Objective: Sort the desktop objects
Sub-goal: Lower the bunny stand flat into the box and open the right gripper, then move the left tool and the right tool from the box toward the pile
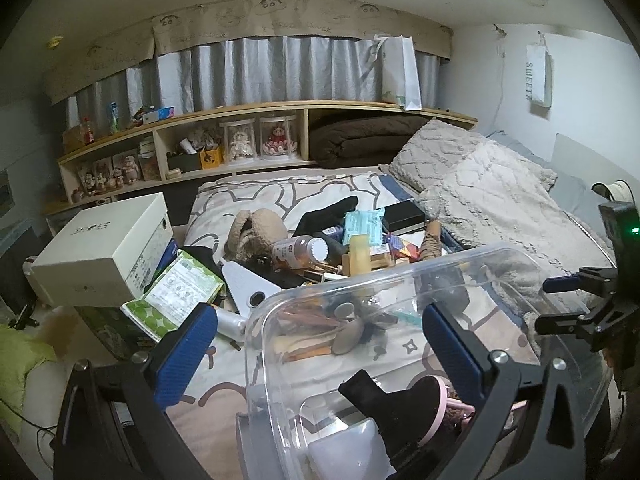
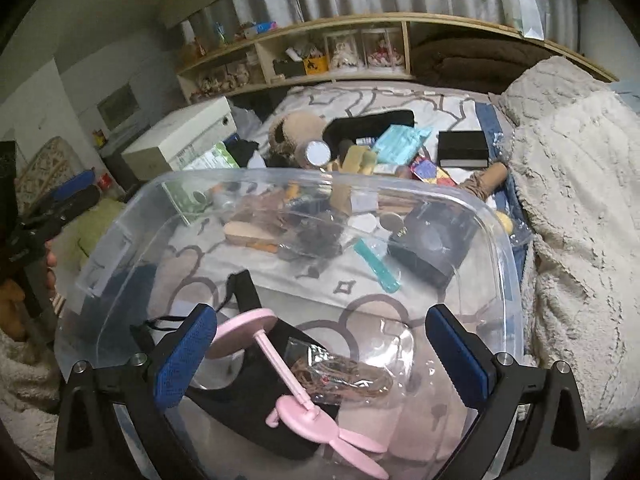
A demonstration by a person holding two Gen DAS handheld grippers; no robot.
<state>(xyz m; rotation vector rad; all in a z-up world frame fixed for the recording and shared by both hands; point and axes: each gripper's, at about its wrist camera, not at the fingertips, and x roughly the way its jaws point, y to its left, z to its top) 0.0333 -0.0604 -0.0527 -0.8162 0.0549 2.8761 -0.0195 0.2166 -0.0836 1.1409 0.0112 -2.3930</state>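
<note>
A clear plastic bin (image 1: 360, 276) (image 2: 320, 174) stands on the patterned bed. Inside its near end lie a pink stand mirror (image 2: 264, 344) with bunny ears, a black pouch (image 2: 248, 400) and a clear bag of brown bands (image 2: 348, 376). My right gripper (image 2: 320, 320) hangs open over these, holding nothing; it also shows at the edge of the left wrist view (image 1: 576, 304). My left gripper (image 1: 316, 320) is open and empty, its jaws straddling the bin's left rim. A teal tube (image 2: 376, 264) and a black case (image 2: 432, 244) show through the bin's walls.
Beyond the bin lies a heap: a white-capped bottle (image 1: 304, 250), a teal packet (image 1: 362, 224), a black box (image 1: 402, 216) and a brown plush (image 1: 256, 232). A green tissue pack (image 1: 180, 288) and a white shoe box (image 1: 108, 248) sit left. Fleece pillows (image 1: 480, 184) fill the right.
</note>
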